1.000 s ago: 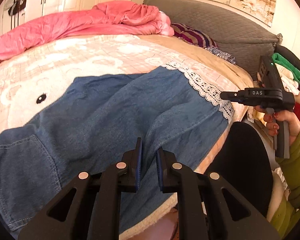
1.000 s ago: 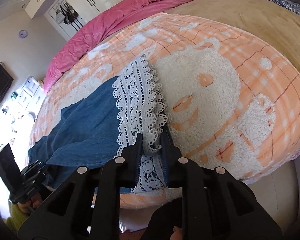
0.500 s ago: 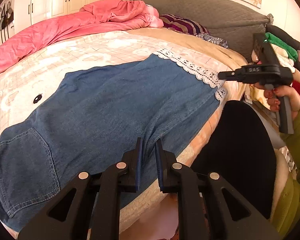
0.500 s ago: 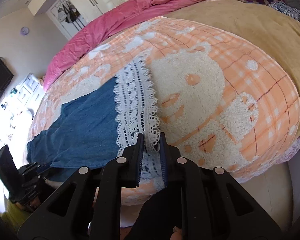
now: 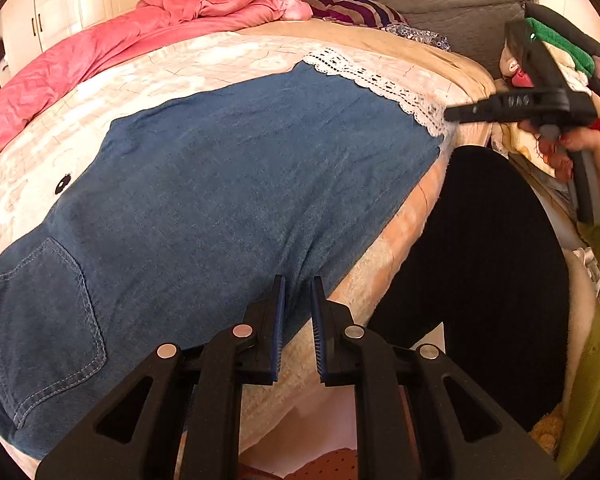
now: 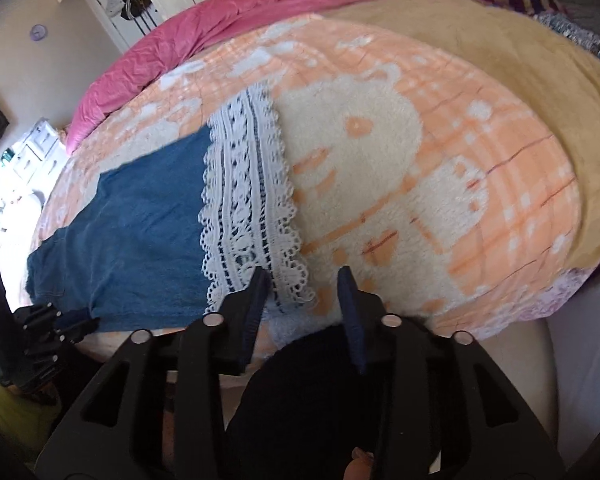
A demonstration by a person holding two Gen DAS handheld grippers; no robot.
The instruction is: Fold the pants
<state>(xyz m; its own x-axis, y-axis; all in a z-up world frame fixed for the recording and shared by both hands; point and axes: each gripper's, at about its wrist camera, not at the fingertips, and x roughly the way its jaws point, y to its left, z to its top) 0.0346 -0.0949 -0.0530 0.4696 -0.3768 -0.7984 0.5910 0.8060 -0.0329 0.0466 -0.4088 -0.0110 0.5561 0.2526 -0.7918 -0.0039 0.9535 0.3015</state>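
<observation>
**Pants flat on bed, one claw released**

Left wrist view: left gripper (image 5: 298, 280) pinches the near edge of the denim pants (image 5: 228, 184), spread across the blanket (image 5: 188, 60).

Right wrist view: right gripper (image 6: 305, 274) has just been opening; its jaws stand spread, the lace hem (image 6: 248, 192) lying free just beyond them.

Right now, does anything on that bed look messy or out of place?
Mostly tidy: the denim pants lie flat on the orange blanket. Only the pink duvet looks messy, heaped at the far side, and the pants' near edge bunches where the left gripper pinches it.
</observation>
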